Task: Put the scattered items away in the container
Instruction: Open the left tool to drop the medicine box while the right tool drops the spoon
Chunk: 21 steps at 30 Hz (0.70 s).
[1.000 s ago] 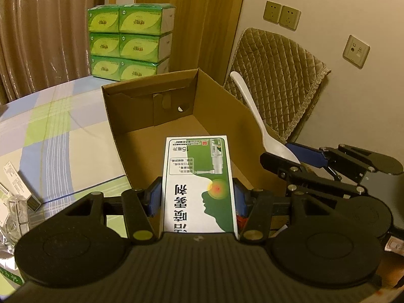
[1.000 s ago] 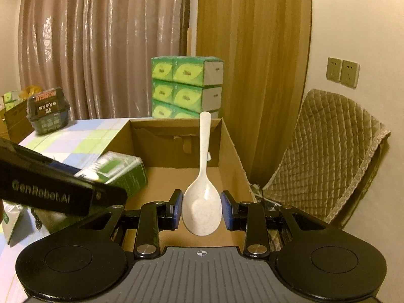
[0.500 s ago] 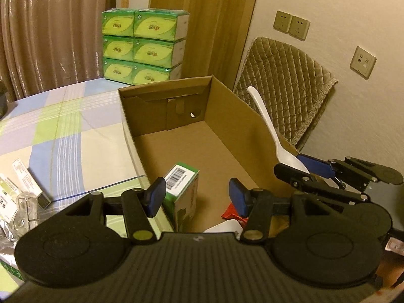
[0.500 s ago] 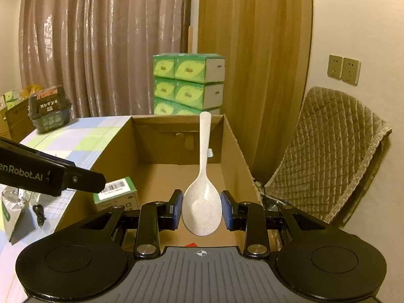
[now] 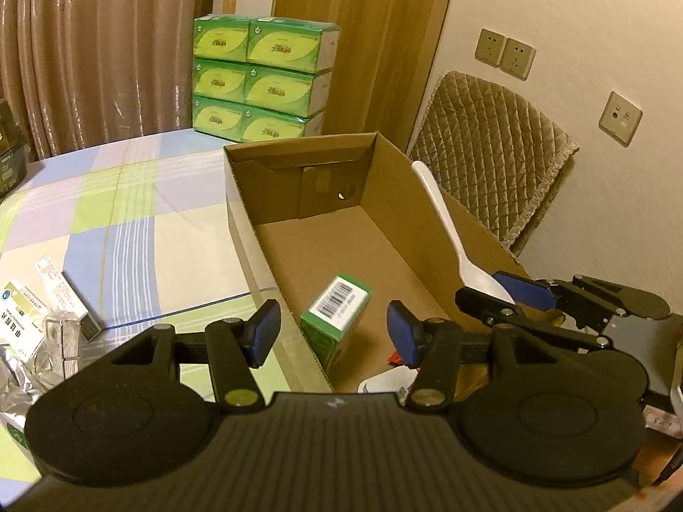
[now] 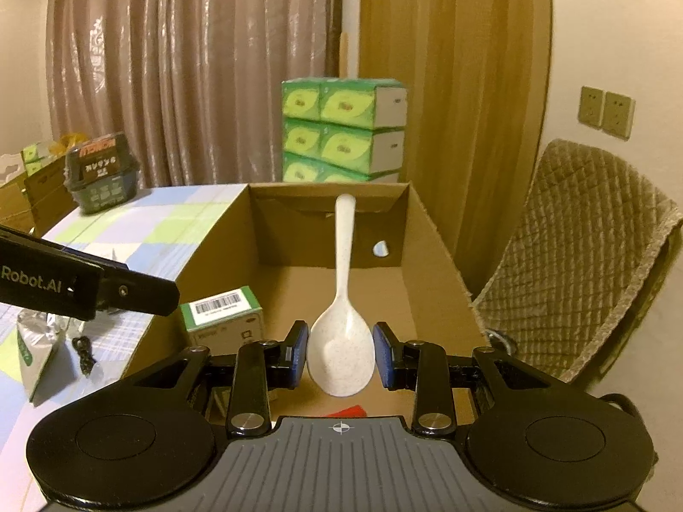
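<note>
Change: green-white box (image 5: 337,320) has left the left gripper (image 5: 333,333) since a second ago; now lies tilted in cardboard box (image 5: 427,213).
Left gripper: jaws apart, empty, angled down over box's near left wall.
Right gripper (image 6: 340,354): clamps white spoon (image 6: 341,341) by bowl, handle pointing away over the box.
Surface: checked tablecloth (image 5: 128,213); green tissue packs (image 5: 260,77) behind.
Writing: barcode on box; "Robot.AI" on left gripper.

The open brown box (image 5: 410,213) is matt corrugated cardboard; the white speckled spoon (image 6: 341,341) is smooth plastic; at two o'clock, quilted cloth covers the chair (image 5: 491,141).
</note>
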{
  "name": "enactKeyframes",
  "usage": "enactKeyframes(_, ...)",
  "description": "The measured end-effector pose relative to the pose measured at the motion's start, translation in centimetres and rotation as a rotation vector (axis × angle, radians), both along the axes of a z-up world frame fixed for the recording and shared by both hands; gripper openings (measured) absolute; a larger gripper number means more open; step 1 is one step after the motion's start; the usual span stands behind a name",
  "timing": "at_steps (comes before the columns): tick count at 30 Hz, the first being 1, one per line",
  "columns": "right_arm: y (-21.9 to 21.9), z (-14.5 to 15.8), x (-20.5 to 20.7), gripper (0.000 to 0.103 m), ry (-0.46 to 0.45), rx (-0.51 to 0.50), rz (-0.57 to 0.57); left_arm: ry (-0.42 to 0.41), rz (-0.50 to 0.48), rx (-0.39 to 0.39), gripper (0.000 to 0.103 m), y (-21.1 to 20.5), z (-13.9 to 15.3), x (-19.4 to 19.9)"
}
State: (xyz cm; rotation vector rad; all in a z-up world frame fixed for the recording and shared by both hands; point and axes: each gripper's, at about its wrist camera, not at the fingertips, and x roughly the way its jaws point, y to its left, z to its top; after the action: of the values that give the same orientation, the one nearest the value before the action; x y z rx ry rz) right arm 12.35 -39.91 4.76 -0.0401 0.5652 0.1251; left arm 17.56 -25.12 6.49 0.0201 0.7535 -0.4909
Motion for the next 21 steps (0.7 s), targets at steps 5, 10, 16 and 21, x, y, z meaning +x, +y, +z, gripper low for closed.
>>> enactKeyframes(5, -0.4, -0.3, -0.2, 0.037, 0.011, 0.012, -0.023, 0.002, 0.013, -0.009, 0.050, 0.8, 0.0, 0.0)
enactKeyframes(10, -0.6, -0.4, -1.3, 0.037, 0.012, 0.024, -0.040, 0.003, 0.027, -0.015, 0.050, 1.7, -0.1, -0.3)
enactKeyframes(16, 0.0, 0.1, -2.9, 0.038, 0.001, 0.040, -0.046, 0.007, 0.040, -0.009, 0.050, 3.0, -0.4, -1.2)
enactKeyframes(21, 1.4, 1.2, -4.5, 0.041, -0.029, 0.048, -0.023, 0.010, 0.058, -0.003, 0.050, 4.4, -0.3, -2.3)
